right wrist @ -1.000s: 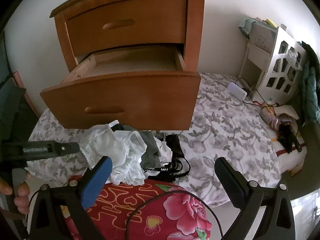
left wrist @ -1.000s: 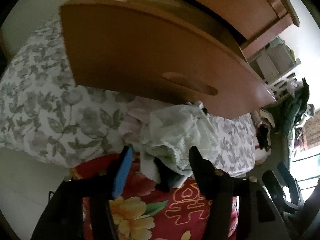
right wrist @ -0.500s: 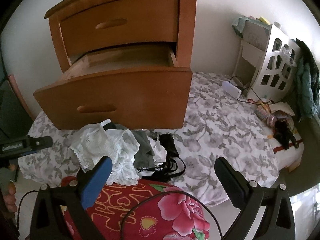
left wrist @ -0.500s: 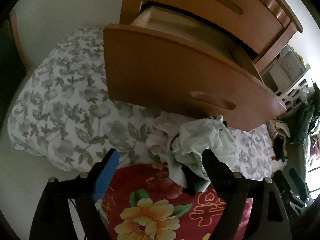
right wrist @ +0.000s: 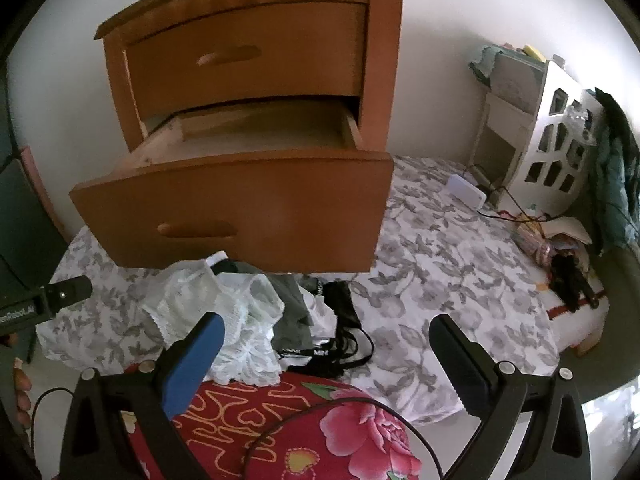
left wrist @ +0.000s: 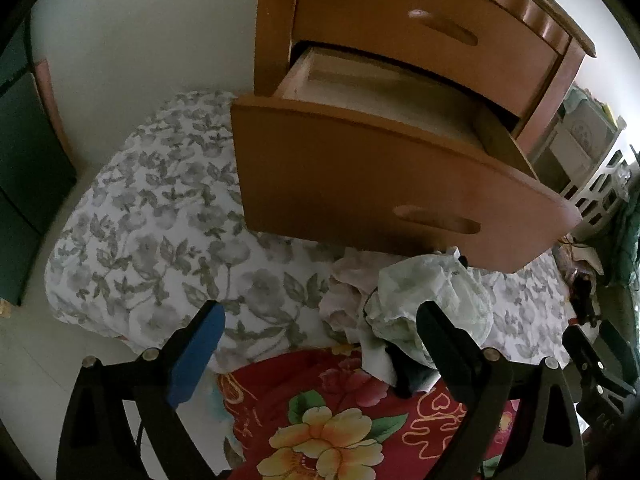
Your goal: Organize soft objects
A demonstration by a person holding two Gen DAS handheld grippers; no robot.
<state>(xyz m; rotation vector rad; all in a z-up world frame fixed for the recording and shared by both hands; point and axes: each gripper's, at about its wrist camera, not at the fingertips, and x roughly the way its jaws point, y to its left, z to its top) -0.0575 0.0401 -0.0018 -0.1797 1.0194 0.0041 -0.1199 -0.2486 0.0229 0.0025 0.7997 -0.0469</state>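
Note:
A pile of soft garments lies on the floral sheet under the open lower drawer of a wooden nightstand: white lace, grey cloth and black straps. In the left wrist view the pile shows pale green lace and pink cloth below the drawer front. The drawer looks empty inside. My left gripper is open and empty, short of the pile and to its left. My right gripper is open and empty, just in front of the pile.
A red floral cushion lies close under both grippers. The floral sheet spreads to the right. A white shelf unit, a white box with cables and dark clothes stand at the right. A dark cabinet is at the left.
My left gripper has pulled back and swung left, and its jaws have opened wider. The right gripper has shifted slightly; the pile has not moved.

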